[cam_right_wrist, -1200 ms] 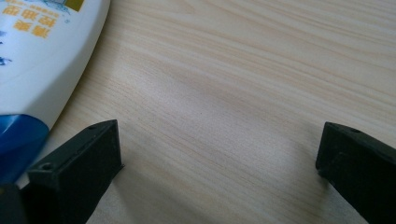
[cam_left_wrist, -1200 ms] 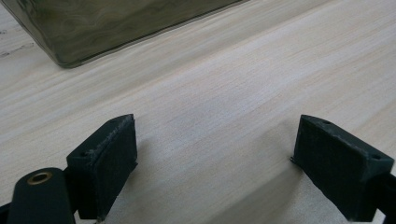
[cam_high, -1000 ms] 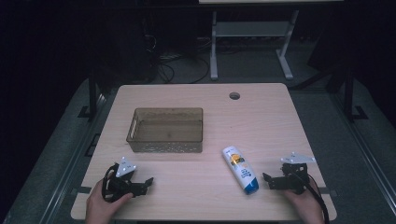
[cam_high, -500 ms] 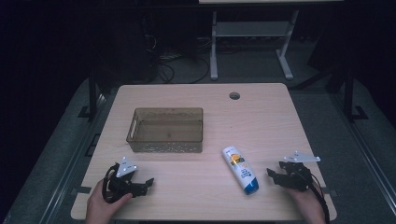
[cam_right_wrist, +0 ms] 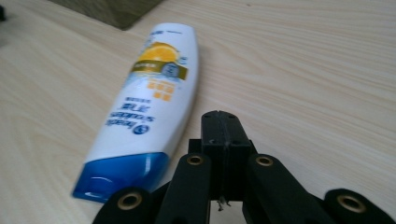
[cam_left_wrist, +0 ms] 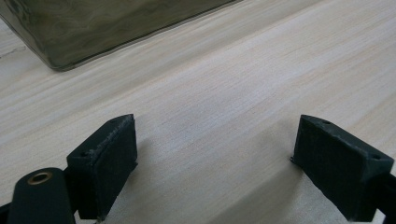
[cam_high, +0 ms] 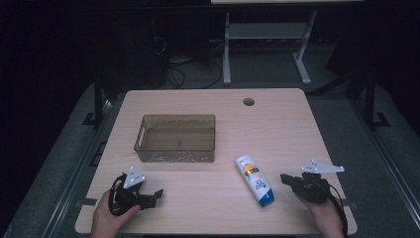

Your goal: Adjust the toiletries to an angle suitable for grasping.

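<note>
On the wooden bench (cam_high: 208, 198), a smooth, likely slippery white shampoo bottle (cam_high: 254, 179) lies flat beside the closed, empty right tongs (cam_high: 286, 179), best gripped across its narrower sides; left tongs (cam_high: 157, 193) rest open.

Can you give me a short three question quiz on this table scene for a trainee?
1. True or false: the shampoo bottle stands upright.
2. Which gripper has its jaws together: A left gripper, B right gripper?
3. What lies inside the brown bin?

Key:
1. False, it lies on its side on the table.
2. B; its jaws have just closed with nothing between them.
3. Nothing.
</note>
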Demonstrator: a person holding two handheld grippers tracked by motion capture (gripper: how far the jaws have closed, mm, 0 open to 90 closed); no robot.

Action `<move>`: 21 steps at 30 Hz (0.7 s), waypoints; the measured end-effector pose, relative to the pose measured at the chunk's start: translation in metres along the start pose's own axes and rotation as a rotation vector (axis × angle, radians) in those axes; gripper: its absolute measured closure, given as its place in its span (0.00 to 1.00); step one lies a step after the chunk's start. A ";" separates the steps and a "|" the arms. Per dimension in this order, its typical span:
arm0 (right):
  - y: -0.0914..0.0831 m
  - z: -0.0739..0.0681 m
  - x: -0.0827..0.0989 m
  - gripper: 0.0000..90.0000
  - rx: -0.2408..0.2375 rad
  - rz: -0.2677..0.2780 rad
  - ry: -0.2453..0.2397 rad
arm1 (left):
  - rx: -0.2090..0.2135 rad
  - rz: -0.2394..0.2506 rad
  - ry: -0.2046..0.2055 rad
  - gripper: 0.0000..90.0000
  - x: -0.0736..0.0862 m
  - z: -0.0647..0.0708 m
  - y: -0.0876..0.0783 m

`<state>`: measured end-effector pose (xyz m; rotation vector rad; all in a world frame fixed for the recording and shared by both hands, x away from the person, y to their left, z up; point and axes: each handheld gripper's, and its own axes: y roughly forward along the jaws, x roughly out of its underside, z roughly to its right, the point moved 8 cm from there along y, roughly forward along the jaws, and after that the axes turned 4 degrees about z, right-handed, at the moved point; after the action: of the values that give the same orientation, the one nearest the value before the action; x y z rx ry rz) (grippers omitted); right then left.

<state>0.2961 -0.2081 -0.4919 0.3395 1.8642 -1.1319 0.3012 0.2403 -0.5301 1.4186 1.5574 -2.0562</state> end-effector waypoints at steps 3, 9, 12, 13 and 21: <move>0.000 -0.009 -0.002 0.99 -0.028 0.002 -0.005 | 0.000 0.001 0.000 0.14 0.000 0.000 0.000; 0.000 -0.026 -0.005 0.99 -0.067 0.003 -0.023 | 0.000 0.001 0.000 0.14 0.000 0.000 0.000; 0.002 -0.033 -0.006 0.99 -0.090 0.001 -0.034 | 0.000 0.000 0.000 0.14 0.000 0.000 0.000; 0.003 -0.035 -0.005 0.99 -0.092 -0.003 -0.034 | 0.000 0.001 0.000 0.14 0.000 0.000 0.000; 0.010 -0.054 -0.005 0.99 -0.141 -0.018 -0.067 | 0.000 0.000 0.000 0.14 0.000 0.000 0.000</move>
<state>0.2746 -0.1580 -0.4843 0.2025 1.8792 -1.0059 0.3012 0.2402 -0.5301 1.4190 1.5574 -2.0556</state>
